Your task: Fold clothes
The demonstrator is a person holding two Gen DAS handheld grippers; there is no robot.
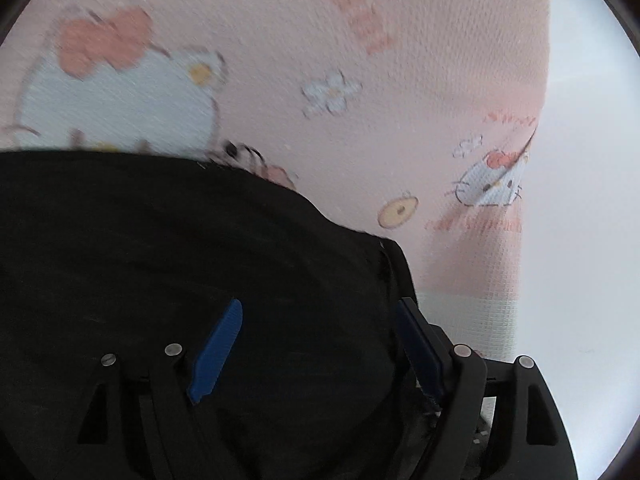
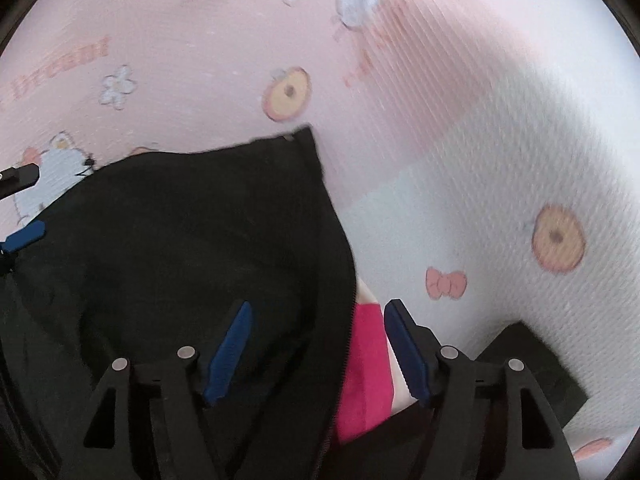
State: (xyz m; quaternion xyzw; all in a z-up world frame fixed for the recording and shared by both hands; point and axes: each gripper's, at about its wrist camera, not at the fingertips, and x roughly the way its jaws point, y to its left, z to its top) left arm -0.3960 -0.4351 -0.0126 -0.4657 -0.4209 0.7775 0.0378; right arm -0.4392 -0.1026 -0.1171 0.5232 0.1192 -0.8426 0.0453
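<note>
A black garment (image 1: 168, 264) lies on a pink cartoon-print sheet (image 1: 280, 40), filling the lower left of both views. In the left wrist view the left claw (image 1: 320, 340) stands wide, its blue pads (image 1: 218, 350) apart above the dark cloth and pressing nothing. In the right wrist view the right claw (image 2: 318, 350) is likewise spread, gripping nothing; the garment's edge and a strip of magenta fabric (image 2: 364, 364) lie between its pads. The left claw's tip shows at that view's left edge.
</note>
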